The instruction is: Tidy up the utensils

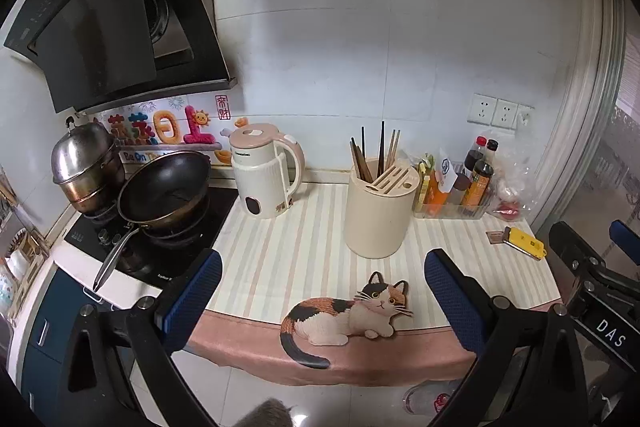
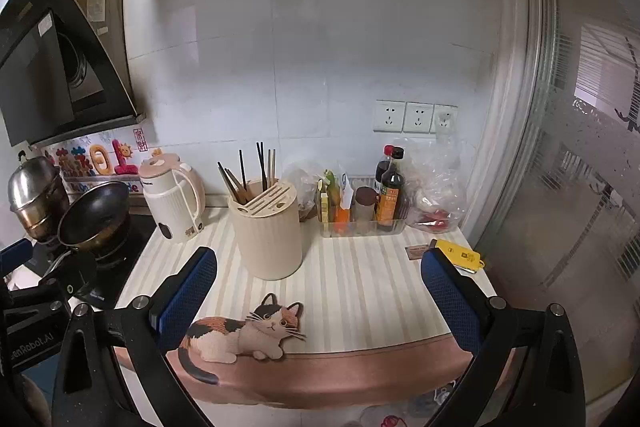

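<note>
A: Where are the utensils?

B: The chopsticks (image 1: 370,157) stand in the cream holder (image 1: 378,215), just above the middle of the left view, leaning out of the open well at the holder's 10 o'clock. The slotted part of the lid looks vacant. In the right view the holder (image 2: 270,227) sits a little left of centre, with the kettle (image 2: 174,197) at its 9 o'clock and the tray of bottles (image 2: 362,225) at its 3 o'clock.

A: And the grippers?

B: Both hang off the front edge of the counter, well short of the holder. The left gripper (image 1: 322,301) has its blue pads spread wide with nothing between them; the right gripper (image 2: 318,297) likewise, fingers wide apart and empty.

A: How would the sticks handle?

B: My guess is light, stiff and thin, some dark and some pale wood. Smooth ones could roll or slip between flat pads, so I would pinch one across its upper third, clear of its neighbours, and lift straight up. They are bunched and crossed, so pulling one may drag others.

A: And the holder?

B: It looks like hollow plastic, probably light enough to tip on the striped mat (image 1: 304,239) if a stick catches. The free gripper could steady its wall.
</note>
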Demonstrator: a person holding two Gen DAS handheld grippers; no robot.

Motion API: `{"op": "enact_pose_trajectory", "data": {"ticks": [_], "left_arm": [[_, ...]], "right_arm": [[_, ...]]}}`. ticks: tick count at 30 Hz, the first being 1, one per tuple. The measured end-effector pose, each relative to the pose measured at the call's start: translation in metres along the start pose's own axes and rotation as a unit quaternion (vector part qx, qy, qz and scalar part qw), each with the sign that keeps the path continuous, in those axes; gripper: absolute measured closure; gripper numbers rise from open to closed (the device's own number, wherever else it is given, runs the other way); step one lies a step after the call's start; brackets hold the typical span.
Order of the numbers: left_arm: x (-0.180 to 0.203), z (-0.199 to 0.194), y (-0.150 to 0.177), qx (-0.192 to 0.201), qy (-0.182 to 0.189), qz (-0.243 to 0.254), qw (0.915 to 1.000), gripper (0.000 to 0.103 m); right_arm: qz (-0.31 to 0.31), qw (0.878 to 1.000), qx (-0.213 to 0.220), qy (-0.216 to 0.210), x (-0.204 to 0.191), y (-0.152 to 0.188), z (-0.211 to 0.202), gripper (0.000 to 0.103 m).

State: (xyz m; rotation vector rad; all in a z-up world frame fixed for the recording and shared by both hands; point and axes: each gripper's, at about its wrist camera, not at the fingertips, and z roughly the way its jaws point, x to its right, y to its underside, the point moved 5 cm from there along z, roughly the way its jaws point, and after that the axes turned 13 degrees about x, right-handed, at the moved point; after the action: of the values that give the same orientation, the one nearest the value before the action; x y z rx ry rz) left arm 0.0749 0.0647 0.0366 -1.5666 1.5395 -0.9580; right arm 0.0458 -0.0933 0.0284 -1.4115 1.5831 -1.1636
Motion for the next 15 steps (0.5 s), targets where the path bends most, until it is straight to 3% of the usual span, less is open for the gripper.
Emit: {"op": "enact_pose_trajectory", "data": {"ticks": [15], "left_arm": [[0.013, 0.004, -0.007, -0.010, -0.018, -0.004, 0.9998, 0.000]], "right_arm": [[-0.012, 1.000, -0.012, -0.017, 0.008, -0.019, 0.011, 0.000]]}}
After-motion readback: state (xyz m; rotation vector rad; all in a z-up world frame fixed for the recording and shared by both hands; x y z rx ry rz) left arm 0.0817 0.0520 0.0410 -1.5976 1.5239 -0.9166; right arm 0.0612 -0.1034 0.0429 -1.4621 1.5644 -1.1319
